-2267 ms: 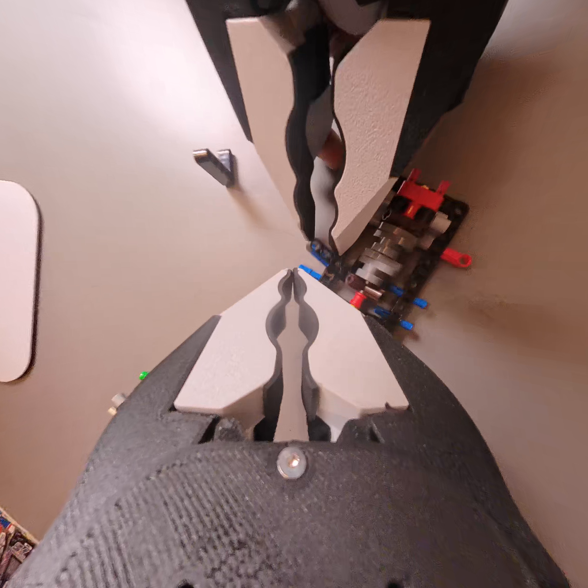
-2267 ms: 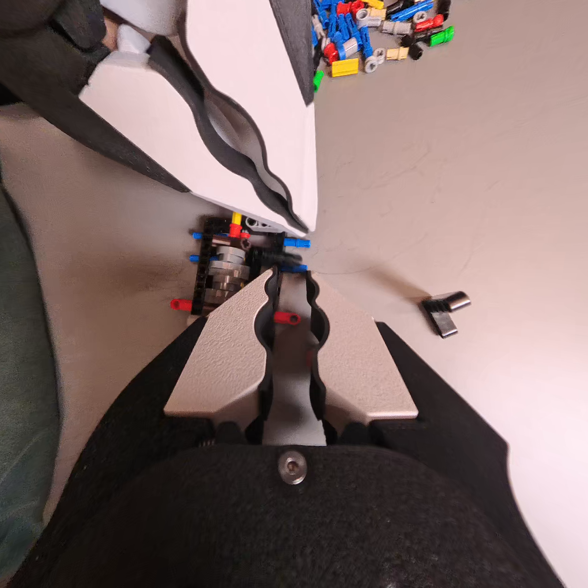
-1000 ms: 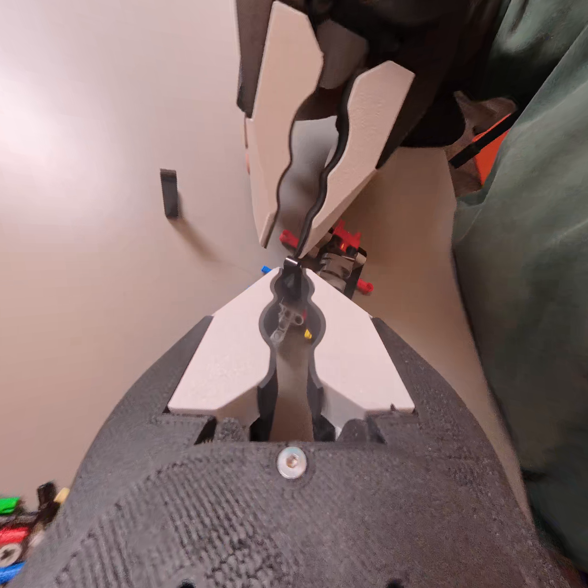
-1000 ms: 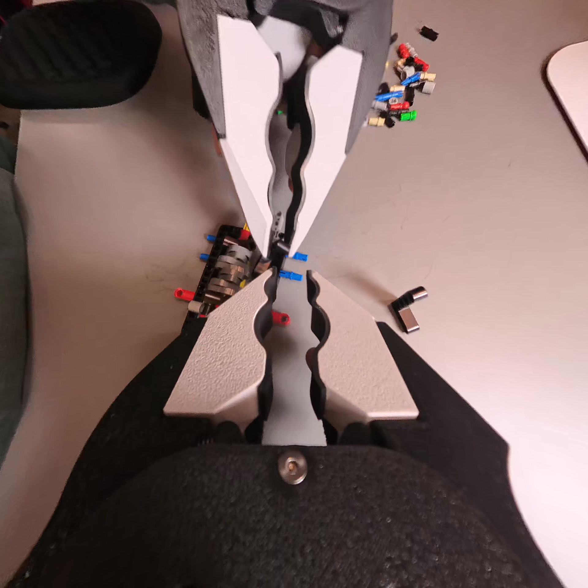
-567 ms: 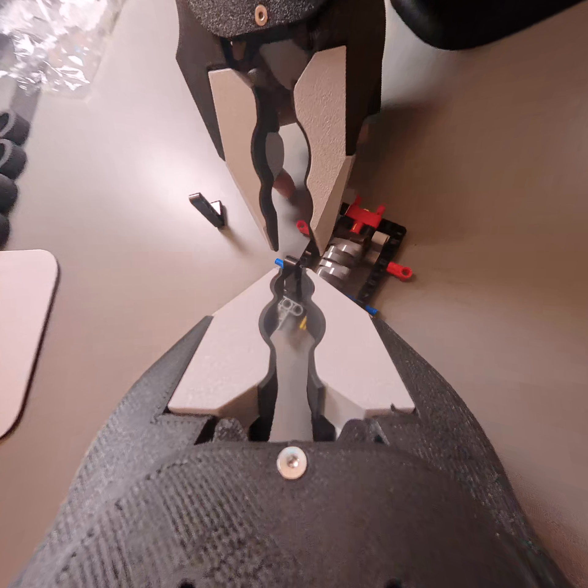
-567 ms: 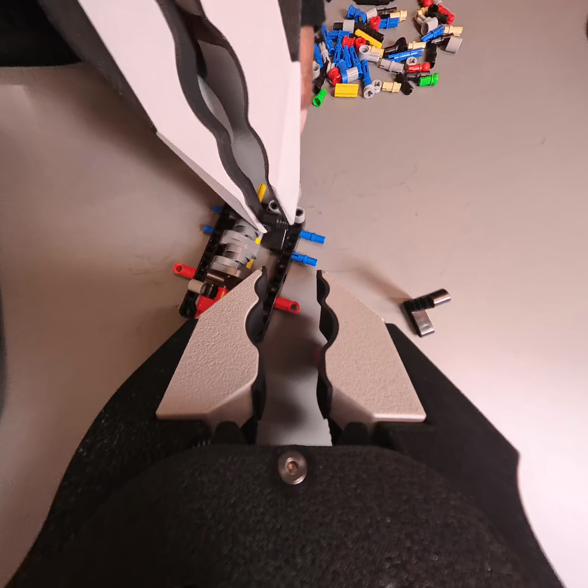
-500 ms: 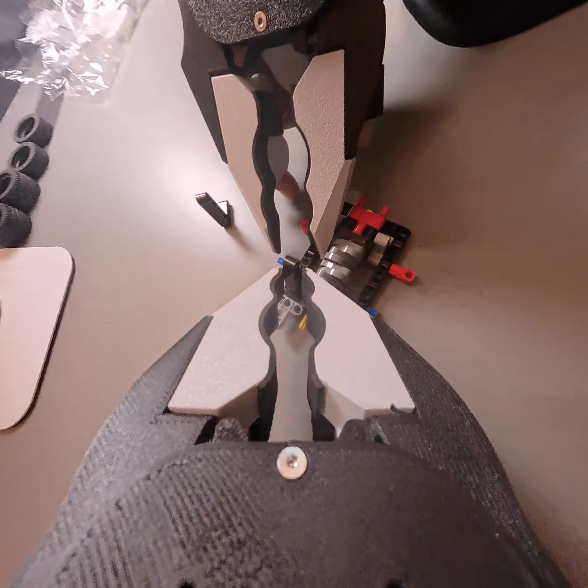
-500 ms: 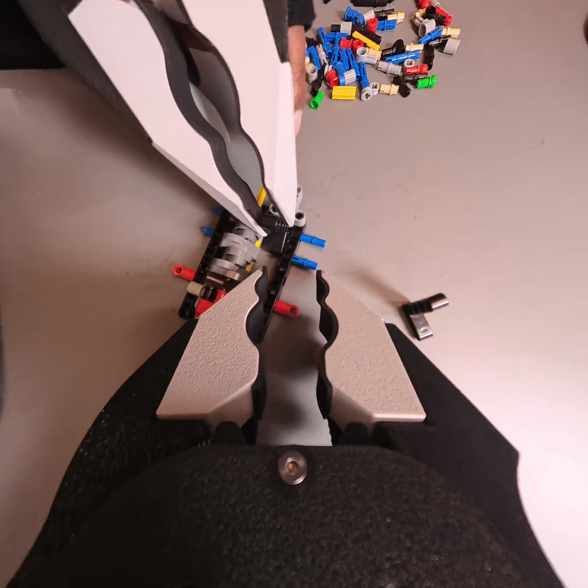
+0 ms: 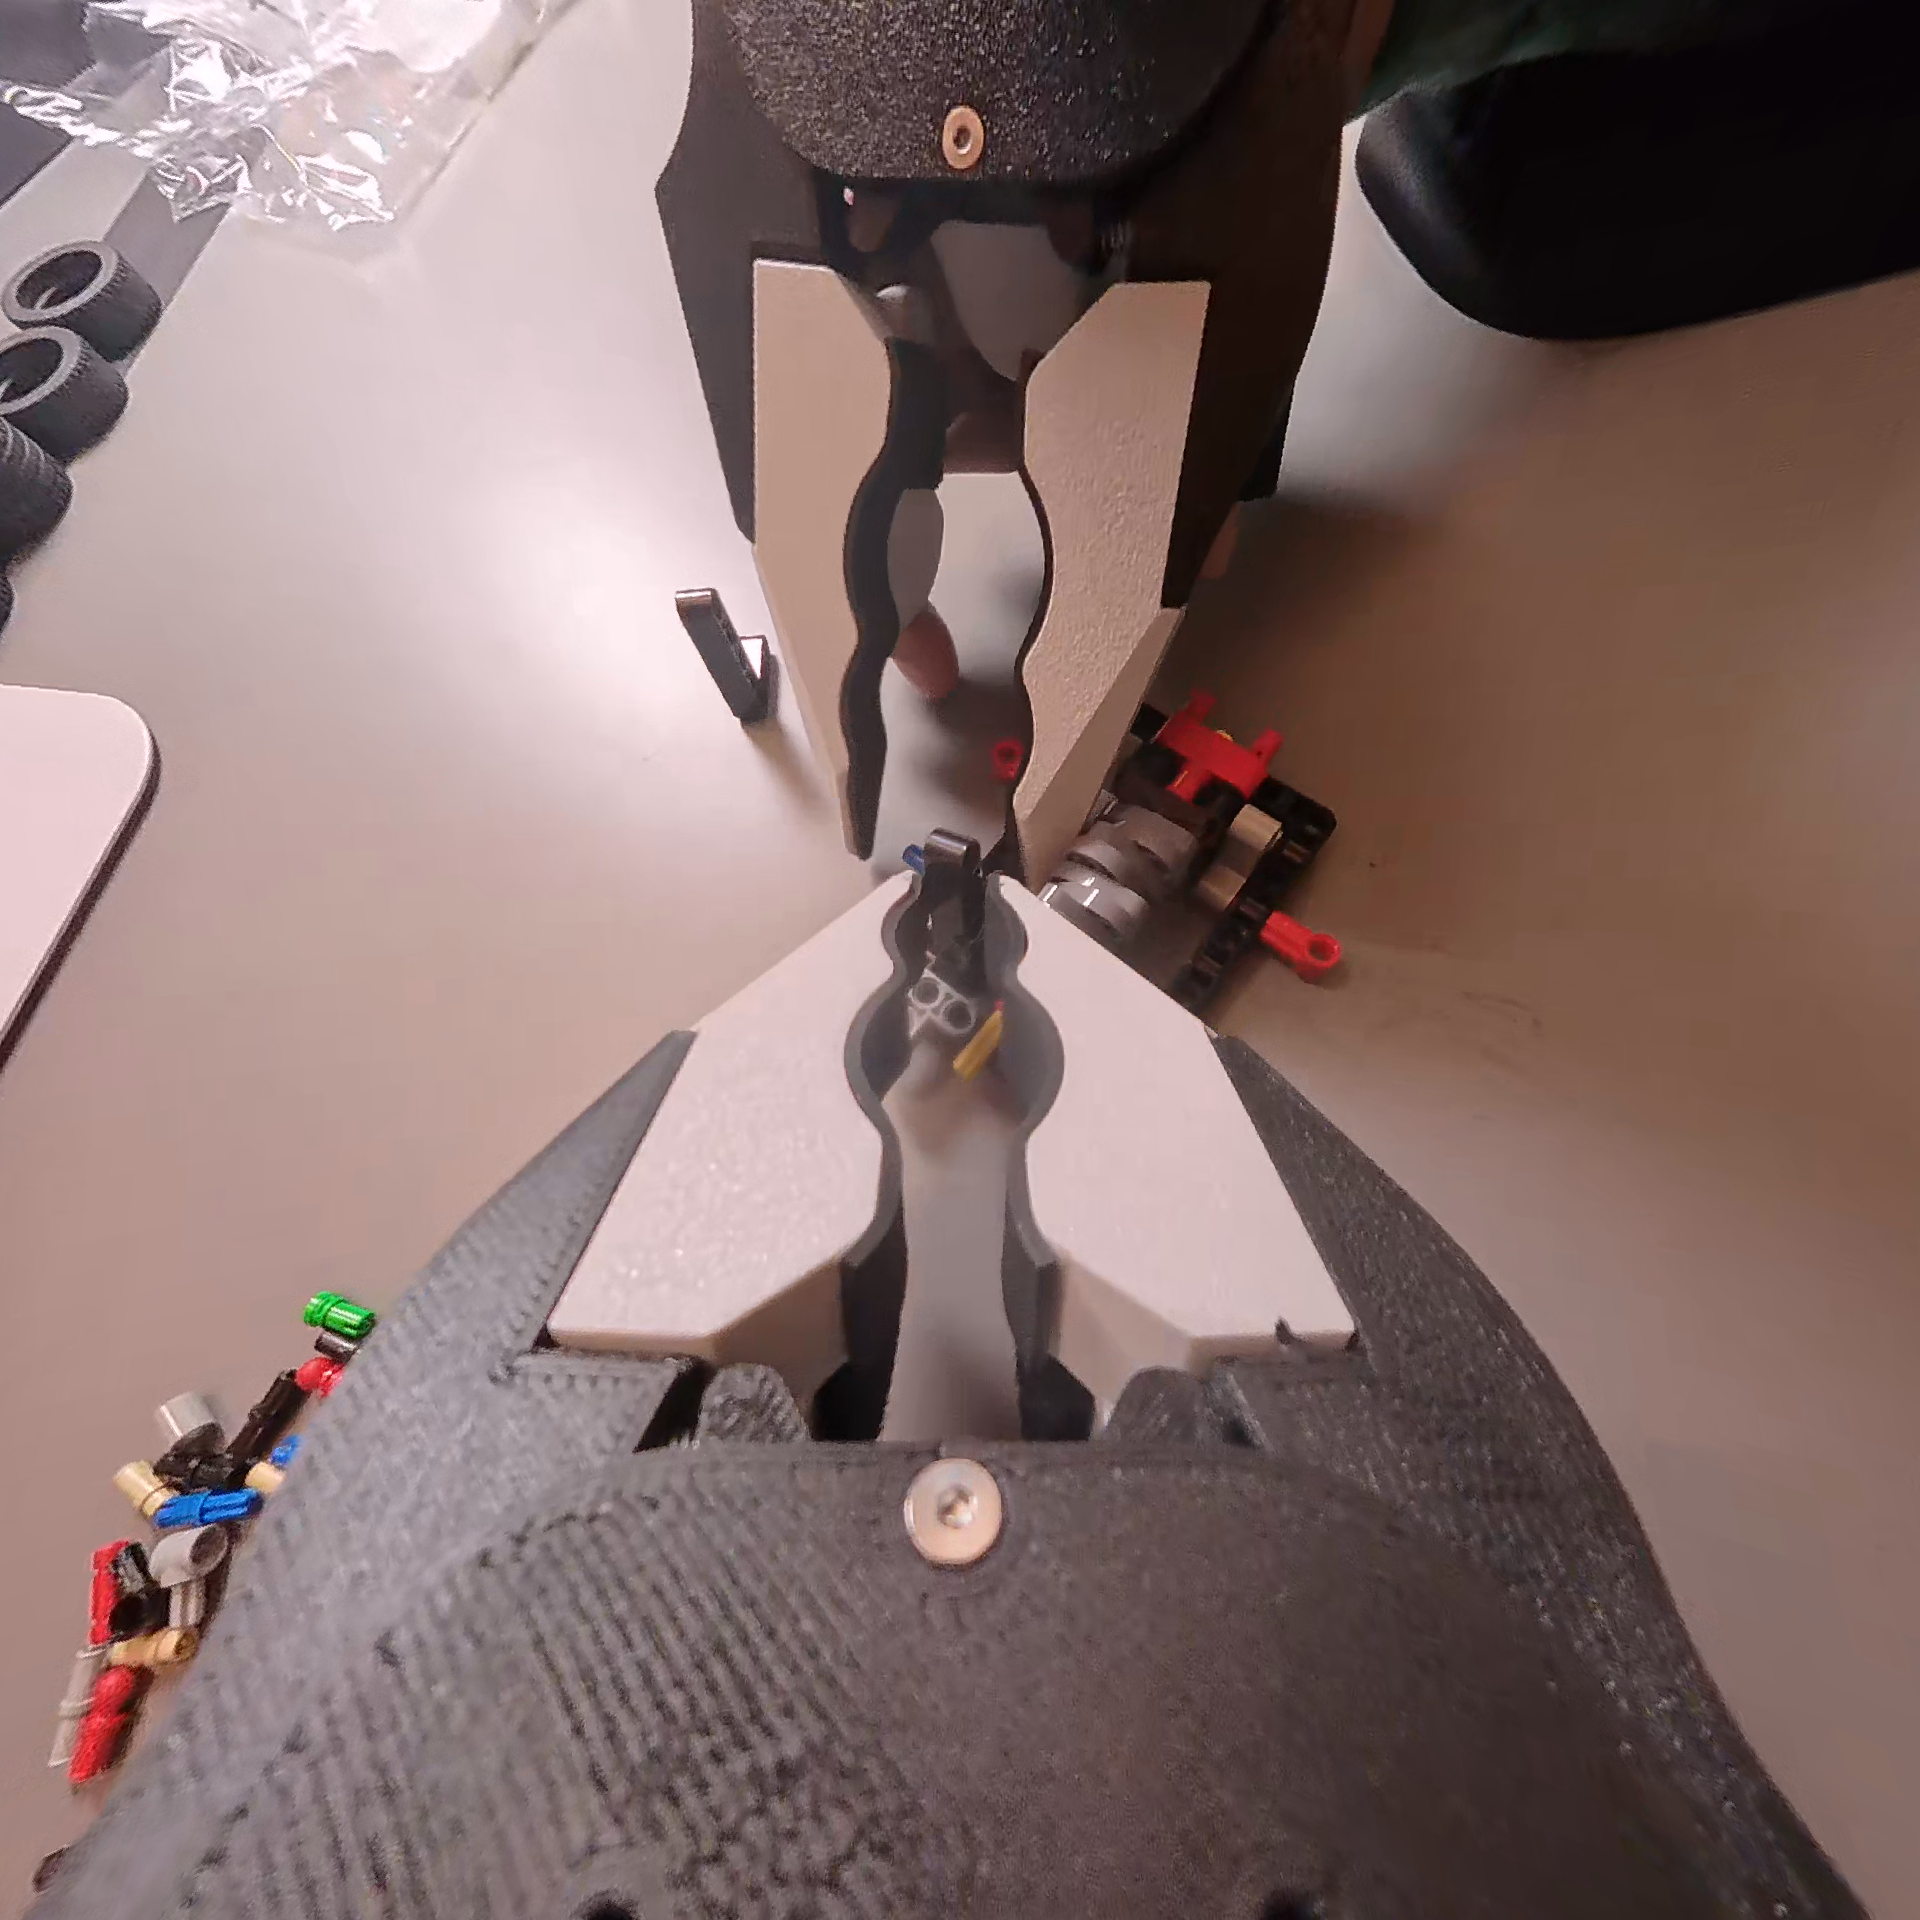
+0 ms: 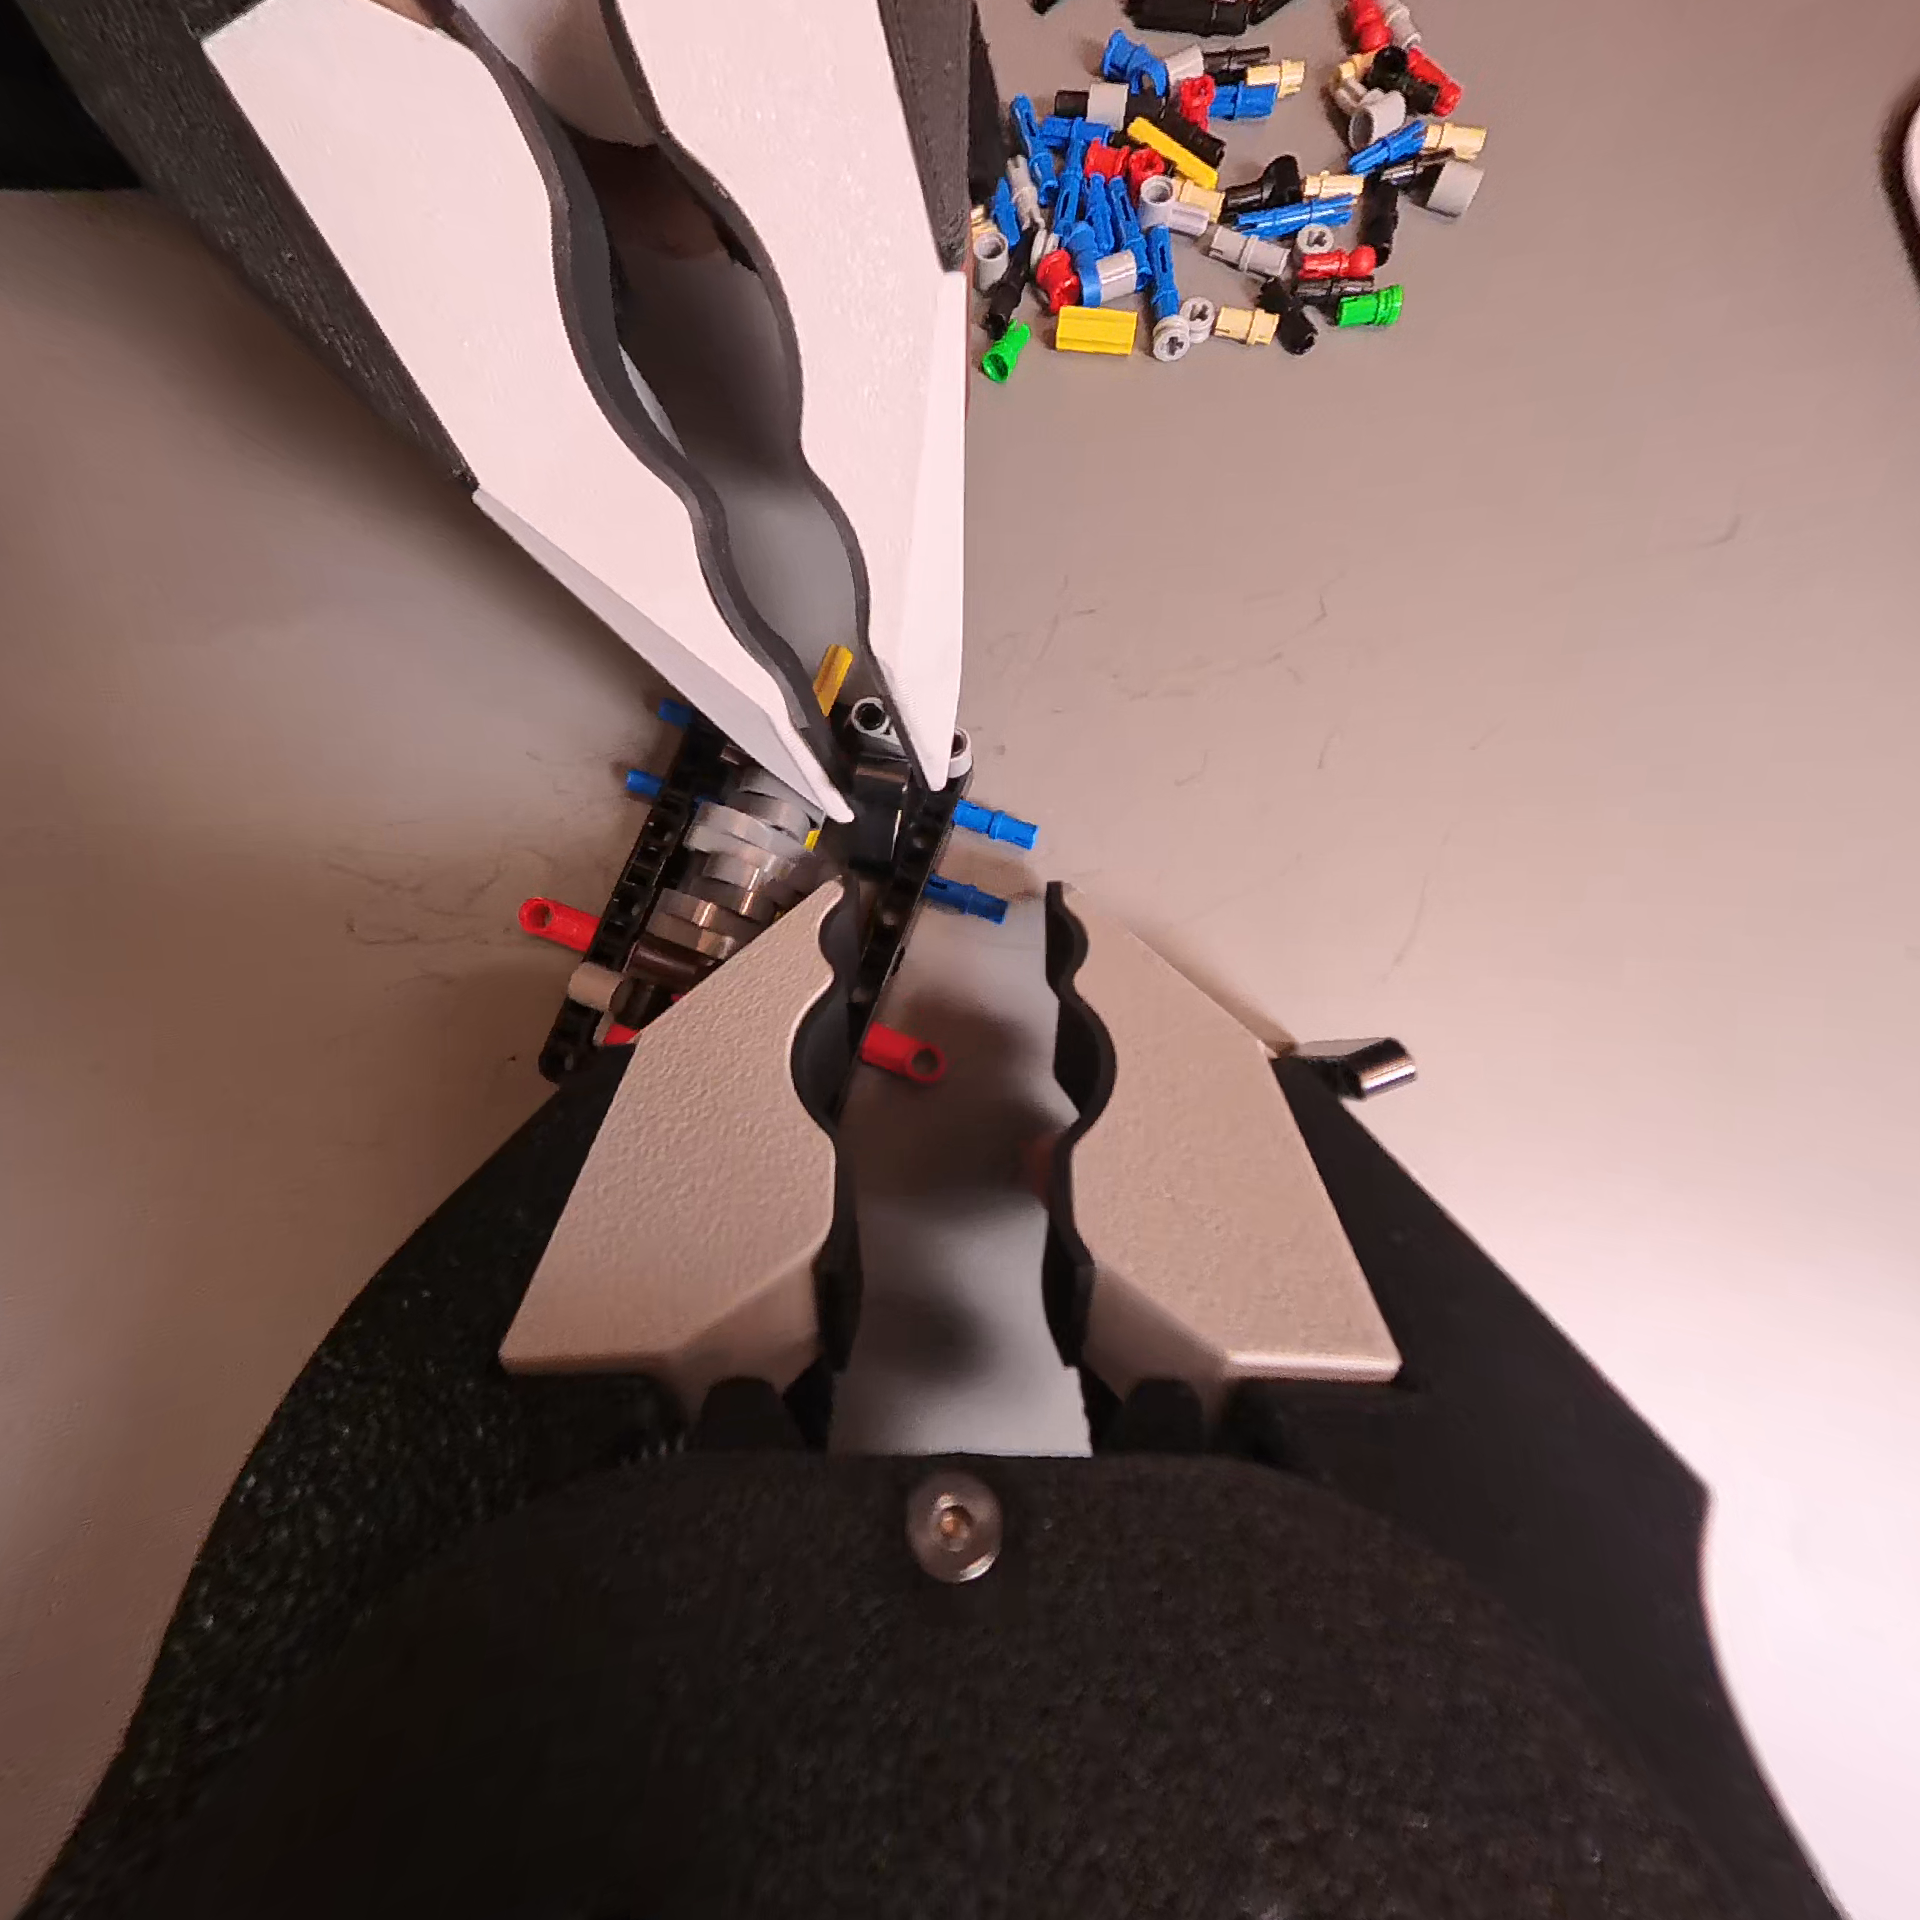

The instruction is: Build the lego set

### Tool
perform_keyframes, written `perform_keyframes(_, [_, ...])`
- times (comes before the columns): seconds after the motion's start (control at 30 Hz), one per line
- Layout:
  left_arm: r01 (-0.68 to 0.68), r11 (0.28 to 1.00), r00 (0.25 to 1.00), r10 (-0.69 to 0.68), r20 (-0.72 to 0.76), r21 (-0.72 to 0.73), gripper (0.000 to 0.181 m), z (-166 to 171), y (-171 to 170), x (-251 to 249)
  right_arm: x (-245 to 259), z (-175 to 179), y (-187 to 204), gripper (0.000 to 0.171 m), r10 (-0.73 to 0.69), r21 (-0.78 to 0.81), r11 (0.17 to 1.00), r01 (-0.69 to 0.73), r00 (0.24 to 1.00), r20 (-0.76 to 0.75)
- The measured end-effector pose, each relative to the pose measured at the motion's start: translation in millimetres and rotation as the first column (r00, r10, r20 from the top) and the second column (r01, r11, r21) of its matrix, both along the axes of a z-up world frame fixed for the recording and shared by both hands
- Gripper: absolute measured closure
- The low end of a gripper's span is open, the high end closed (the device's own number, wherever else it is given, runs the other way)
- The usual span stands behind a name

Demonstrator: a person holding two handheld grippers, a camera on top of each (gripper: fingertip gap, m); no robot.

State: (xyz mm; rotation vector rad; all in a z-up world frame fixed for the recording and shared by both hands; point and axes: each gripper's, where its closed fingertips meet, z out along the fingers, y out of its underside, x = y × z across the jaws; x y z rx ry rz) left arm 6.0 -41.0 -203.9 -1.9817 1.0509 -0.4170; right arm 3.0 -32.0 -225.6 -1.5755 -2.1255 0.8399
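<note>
The partly built lego assembly [image 10: 717, 883], a black frame with grey gears and red and blue pins, lies on the table; it also shows in the left wrist view [image 9: 1174, 852]. My left gripper [image 9: 951, 883] is shut on a small black piece [image 9: 951, 862] with a grey connector and a yellow axle behind it. In the right wrist view the left gripper [image 10: 894, 795] holds that piece [image 10: 881, 795] against the frame's far end. My right gripper [image 10: 948, 891] is open, with the frame's long black beam along its left finger's inner pad and a red pin between the fingers.
A pile of loose coloured pins and connectors [image 10: 1195, 187] lies beyond the assembly, and shows by my left gripper [image 9: 177, 1507]. A black bent beam [image 10: 1366, 1065] lies to the right. Black tyres [image 9: 52, 364], a clear plastic bag [image 9: 260, 114] and a white board [image 9: 52, 831] are at the left. Both grippers' tips are close together, under 4 cm apart.
My left gripper has tilted and brought its black piece onto the frame's end. My right gripper has opened wider and slid along the frame's beam.
</note>
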Motion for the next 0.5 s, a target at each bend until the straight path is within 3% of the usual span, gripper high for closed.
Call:
perform_keyframes(0.17, [-0.028, 0.999, 0.998, 0.027, 0.049, 0.021, 0.172, 0.6, 0.5, 2.9, -1.2, 1.7, 2.5, 0.131, -0.004, -0.043, 0.999, 0.005, 1.0, 0.01])
perform_keyframes(0.5, [-0.042, 0.999, 0.993, 0.043, 0.112, -0.01, 0.172, -0.3, 1.1, 3.0, -2.6, -1.2, -0.7, 0.136, -0.012, -0.021, 1.0, 0.013, 0.999, 0.052])
